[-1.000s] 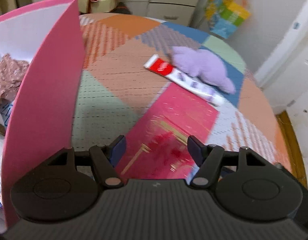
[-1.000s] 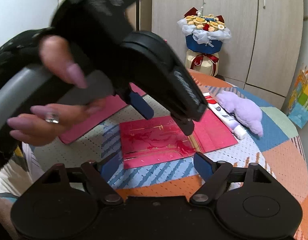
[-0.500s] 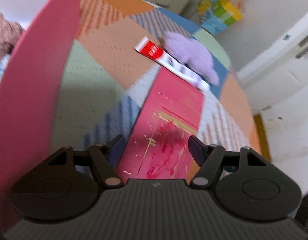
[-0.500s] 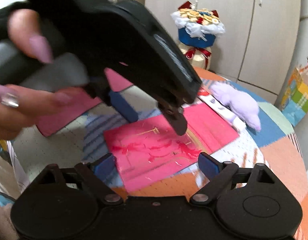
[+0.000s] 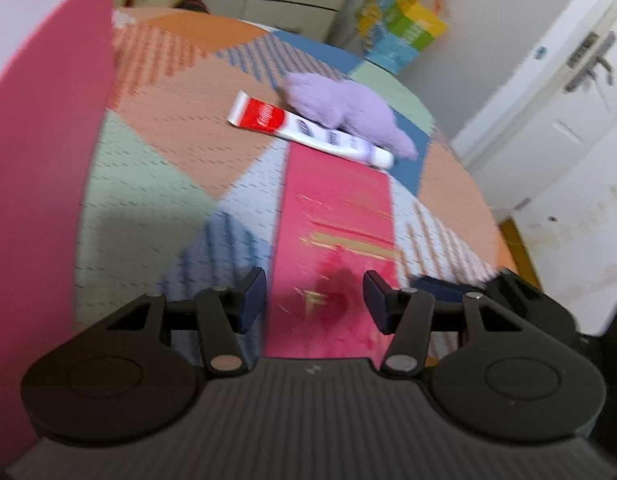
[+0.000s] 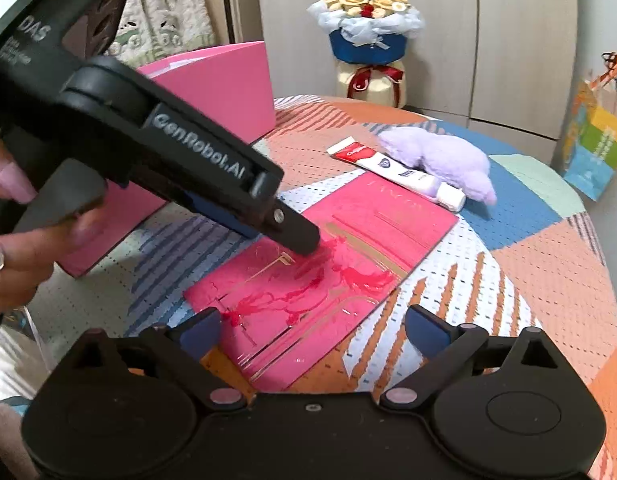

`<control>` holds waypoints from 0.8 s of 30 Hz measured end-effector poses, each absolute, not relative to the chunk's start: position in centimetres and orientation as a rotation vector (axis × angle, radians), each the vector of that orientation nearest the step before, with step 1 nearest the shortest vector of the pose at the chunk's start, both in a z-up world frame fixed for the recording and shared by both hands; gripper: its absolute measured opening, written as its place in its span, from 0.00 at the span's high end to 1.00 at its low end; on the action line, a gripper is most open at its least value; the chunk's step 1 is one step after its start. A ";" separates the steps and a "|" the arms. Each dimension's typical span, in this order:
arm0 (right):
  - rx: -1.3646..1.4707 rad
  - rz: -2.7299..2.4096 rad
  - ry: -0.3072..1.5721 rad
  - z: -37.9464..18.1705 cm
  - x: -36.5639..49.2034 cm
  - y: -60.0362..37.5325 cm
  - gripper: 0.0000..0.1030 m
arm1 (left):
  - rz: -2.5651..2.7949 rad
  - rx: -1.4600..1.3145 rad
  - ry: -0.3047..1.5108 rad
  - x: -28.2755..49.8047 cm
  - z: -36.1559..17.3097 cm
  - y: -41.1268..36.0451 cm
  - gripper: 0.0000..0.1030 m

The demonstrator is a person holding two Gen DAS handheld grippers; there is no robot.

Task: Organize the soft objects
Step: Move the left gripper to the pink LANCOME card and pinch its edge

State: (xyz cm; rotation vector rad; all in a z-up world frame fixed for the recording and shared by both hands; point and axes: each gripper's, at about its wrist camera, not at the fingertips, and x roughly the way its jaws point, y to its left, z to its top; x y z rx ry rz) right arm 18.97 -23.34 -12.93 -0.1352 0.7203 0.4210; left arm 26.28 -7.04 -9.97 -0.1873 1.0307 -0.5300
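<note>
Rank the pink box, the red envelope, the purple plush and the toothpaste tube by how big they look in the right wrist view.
1. Red envelope, though it lies nearest the camera
2. Pink box, partly hidden, so its rank against the envelope is unsure
3. Purple plush
4. Toothpaste tube

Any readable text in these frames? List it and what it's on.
"CenRobot.AI": side of the black left gripper.
"DAS": its upper body; smaller lines beneath too blurred.
White-and-red toothpaste tube: brand script and logos too small to read.
Pink card with gold print: embossed lettering illegible.
</note>
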 end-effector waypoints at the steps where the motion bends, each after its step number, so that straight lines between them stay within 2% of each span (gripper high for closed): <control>1: -0.132 0.430 0.716 -13.1 19.1 -23.4 0.01 | -0.530 -0.203 1.040 26.3 -10.0 -7.0 0.49; 5: -0.152 0.455 0.697 -13.3 18.8 -23.0 0.02 | -0.543 -0.235 1.077 26.5 -10.1 -6.8 0.50; 8: -0.135 0.442 0.674 -13.3 18.5 -23.4 0.12 | -0.556 -0.222 1.093 26.1 -10.1 -7.0 0.50; 10: -0.108 0.421 0.665 -13.1 18.4 -24.0 0.22 | -0.562 -0.205 1.090 25.7 -10.0 -7.1 0.50; 12: -0.087 0.414 0.659 -13.1 18.9 -24.4 0.25 | -0.564 -0.188 1.076 25.3 -10.0 -7.2 0.48; 16: -0.086 0.410 0.628 -13.5 18.2 -24.4 0.25 | -0.578 -0.170 1.043 24.6 -10.0 -7.5 0.42; 24: -0.010 0.401 0.660 -12.8 18.6 -25.3 0.22 | -0.643 -0.263 1.068 24.2 -10.1 -6.8 0.43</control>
